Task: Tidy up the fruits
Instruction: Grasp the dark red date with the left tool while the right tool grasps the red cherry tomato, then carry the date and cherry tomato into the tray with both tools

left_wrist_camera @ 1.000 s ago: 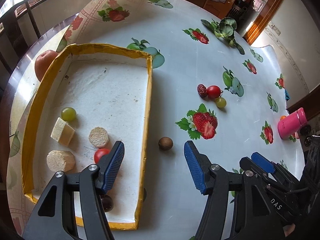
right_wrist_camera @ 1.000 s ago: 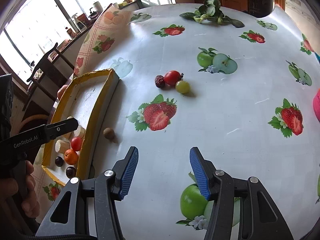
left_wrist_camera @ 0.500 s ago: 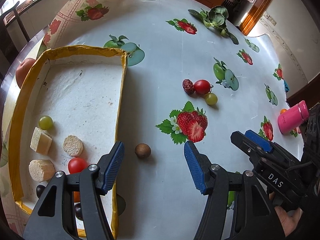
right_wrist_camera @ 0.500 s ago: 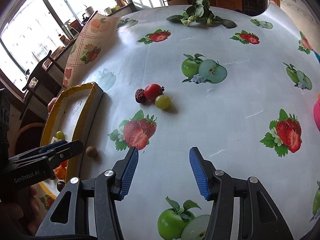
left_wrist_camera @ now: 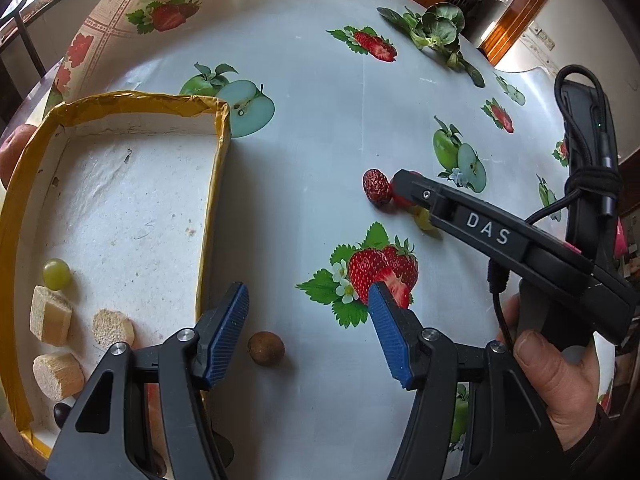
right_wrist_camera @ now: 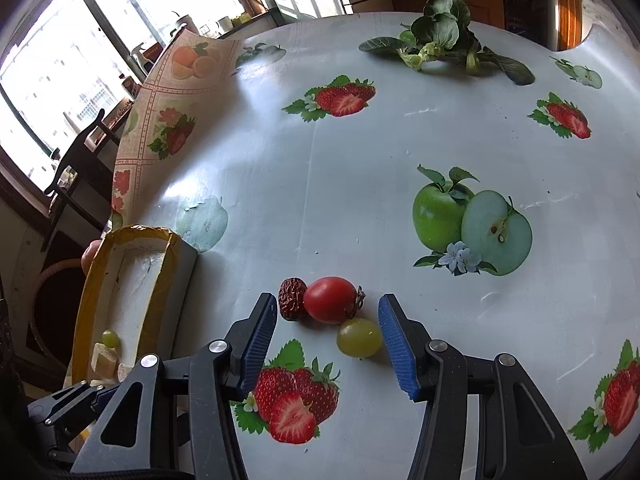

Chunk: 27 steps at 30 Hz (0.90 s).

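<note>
A yellow-rimmed white tray [left_wrist_camera: 216, 184] holds a green grape [left_wrist_camera: 57, 274], pale cut pieces [left_wrist_camera: 51, 321] and dark fruits. My left gripper [left_wrist_camera: 308, 336] is open, with a small brown round fruit [left_wrist_camera: 266, 349] on the table between its fingers. My right gripper [right_wrist_camera: 327, 347] is open around a red cherry tomato [right_wrist_camera: 330, 299] and a green grape [right_wrist_camera: 359, 337]; a wrinkled red date [right_wrist_camera: 292, 298] lies just by its left finger. In the left wrist view the right gripper's arm hides most of the tomato; the date [left_wrist_camera: 377, 186] shows.
The round table has a fruit-print cloth [right_wrist_camera: 360, 184]. A leafy green vegetable [right_wrist_camera: 444, 40] lies at the far side. The tray [right_wrist_camera: 132, 272] stands at the left in the right wrist view. A chair [right_wrist_camera: 76, 160] stands beyond the table's left edge.
My right gripper has moved forward until the tomato and grape sit between its open fingers. My left gripper has shifted right, off the tray, so the brown fruit lies between its fingers.
</note>
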Each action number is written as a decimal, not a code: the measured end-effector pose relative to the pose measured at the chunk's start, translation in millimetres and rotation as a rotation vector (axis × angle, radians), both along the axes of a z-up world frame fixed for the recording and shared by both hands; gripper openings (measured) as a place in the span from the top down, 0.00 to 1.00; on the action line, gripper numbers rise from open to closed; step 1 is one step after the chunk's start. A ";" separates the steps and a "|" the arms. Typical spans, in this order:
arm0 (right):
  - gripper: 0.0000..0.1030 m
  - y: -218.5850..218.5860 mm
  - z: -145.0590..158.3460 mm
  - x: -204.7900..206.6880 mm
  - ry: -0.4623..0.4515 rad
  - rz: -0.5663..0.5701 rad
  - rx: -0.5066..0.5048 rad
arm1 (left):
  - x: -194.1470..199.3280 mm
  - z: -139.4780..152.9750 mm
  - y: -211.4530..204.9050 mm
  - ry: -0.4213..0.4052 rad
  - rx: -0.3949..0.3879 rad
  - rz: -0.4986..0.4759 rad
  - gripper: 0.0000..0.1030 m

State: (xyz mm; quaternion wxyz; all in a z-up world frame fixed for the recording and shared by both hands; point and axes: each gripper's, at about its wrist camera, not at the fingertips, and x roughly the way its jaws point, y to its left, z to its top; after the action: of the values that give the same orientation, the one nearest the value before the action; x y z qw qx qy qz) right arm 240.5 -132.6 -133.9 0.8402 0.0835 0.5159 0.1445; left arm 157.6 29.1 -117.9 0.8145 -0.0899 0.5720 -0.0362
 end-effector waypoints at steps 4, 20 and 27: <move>0.66 -5.3 -7.6 4.6 0.000 0.004 0.028 | 17.4 -2.1 -7.9 -0.004 -0.011 -0.007 0.41; 0.66 -87.7 27.5 -50.1 -0.038 -0.166 0.134 | 78.6 -29.9 -55.3 -0.023 0.004 -0.062 0.81; 0.66 -90.4 40.2 -69.7 -0.048 -0.166 0.155 | 47.8 -16.5 -53.5 -0.033 0.026 -0.067 0.81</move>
State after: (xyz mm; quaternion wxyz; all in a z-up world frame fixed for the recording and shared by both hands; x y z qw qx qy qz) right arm 170.8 -223.0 -93.8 0.8525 0.1873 0.4741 0.1159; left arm 205.4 -24.5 -134.4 0.8233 -0.0593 0.5615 -0.0575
